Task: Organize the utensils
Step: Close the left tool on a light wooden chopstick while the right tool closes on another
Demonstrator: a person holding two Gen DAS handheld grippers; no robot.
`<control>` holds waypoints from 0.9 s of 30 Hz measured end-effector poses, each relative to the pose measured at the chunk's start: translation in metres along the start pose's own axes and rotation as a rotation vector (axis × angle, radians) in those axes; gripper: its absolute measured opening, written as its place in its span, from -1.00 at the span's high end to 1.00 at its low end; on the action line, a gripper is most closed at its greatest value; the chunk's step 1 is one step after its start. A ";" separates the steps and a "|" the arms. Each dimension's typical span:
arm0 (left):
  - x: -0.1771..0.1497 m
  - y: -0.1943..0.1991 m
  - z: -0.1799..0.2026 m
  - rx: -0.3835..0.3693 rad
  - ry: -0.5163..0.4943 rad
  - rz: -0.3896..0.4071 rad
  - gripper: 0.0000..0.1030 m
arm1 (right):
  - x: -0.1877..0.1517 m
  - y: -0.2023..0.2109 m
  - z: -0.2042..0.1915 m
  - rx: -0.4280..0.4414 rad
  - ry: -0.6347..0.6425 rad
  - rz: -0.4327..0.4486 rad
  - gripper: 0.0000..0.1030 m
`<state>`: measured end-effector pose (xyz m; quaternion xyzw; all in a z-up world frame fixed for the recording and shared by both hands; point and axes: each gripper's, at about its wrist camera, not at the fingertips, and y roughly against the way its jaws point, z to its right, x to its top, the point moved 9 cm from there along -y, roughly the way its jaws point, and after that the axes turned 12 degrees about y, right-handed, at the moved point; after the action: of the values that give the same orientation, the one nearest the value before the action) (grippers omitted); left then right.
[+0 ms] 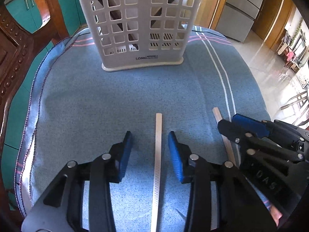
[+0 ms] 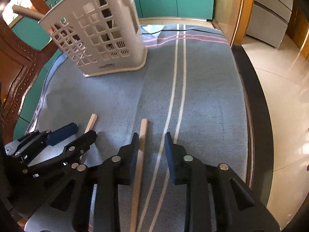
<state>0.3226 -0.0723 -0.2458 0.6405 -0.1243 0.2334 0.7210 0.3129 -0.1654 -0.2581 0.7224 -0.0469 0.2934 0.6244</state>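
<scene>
Both chopsticks lie on the blue cloth over the tabletop (image 2: 212, 96), not yet lifted: one chopstick (image 1: 157, 154) between the spread fingers of the left gripper (image 1: 150, 150), the other chopstick (image 2: 140, 154) against the left-hand finger of the open right gripper (image 2: 151, 150). Well ahead stands the white holder (image 1: 139, 23), with dark utensils seemingly inside, so these two look still to go

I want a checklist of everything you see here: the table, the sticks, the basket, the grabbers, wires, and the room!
Surface: blue striped cloth over a dark table.
Job's things: white holder, upright at the far end, dark items inside; two chopsticks lying flat, left chopstick, right chopstick.
Clutter: nothing seen.
Grippers: left gripper open, straddling the left chopstick; right gripper open, straddling the right chopstick.
Cables: nothing seen.
Surroundings: wooden chair, teal cabinets, tiled floor.
</scene>
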 end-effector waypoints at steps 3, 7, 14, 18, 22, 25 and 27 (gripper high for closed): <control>0.004 -0.007 0.010 0.008 -0.009 0.010 0.23 | 0.000 -0.002 -0.004 -0.033 0.030 -0.003 0.45; 0.000 -0.005 0.014 0.012 -0.011 0.016 0.21 | 0.000 -0.001 -0.006 -0.064 0.061 -0.003 0.45; 0.005 -0.008 0.012 0.013 -0.013 0.018 0.18 | 0.000 -0.005 -0.017 -0.105 0.114 -0.007 0.45; 0.006 -0.008 0.011 0.016 -0.014 0.022 0.17 | 0.000 -0.006 -0.019 -0.103 0.112 -0.008 0.45; 0.006 -0.008 0.010 0.016 -0.014 0.023 0.16 | -0.002 -0.004 -0.019 -0.101 0.112 -0.007 0.45; 0.006 -0.008 0.011 0.016 -0.015 0.022 0.16 | -0.001 -0.005 -0.019 -0.102 0.112 -0.007 0.45; 0.006 -0.008 0.011 0.016 -0.014 0.023 0.16 | -0.001 -0.005 -0.018 -0.101 0.112 -0.007 0.45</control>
<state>0.3328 -0.0825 -0.2488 0.6466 -0.1347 0.2380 0.7122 0.3078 -0.1477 -0.2619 0.6724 -0.0241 0.3283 0.6629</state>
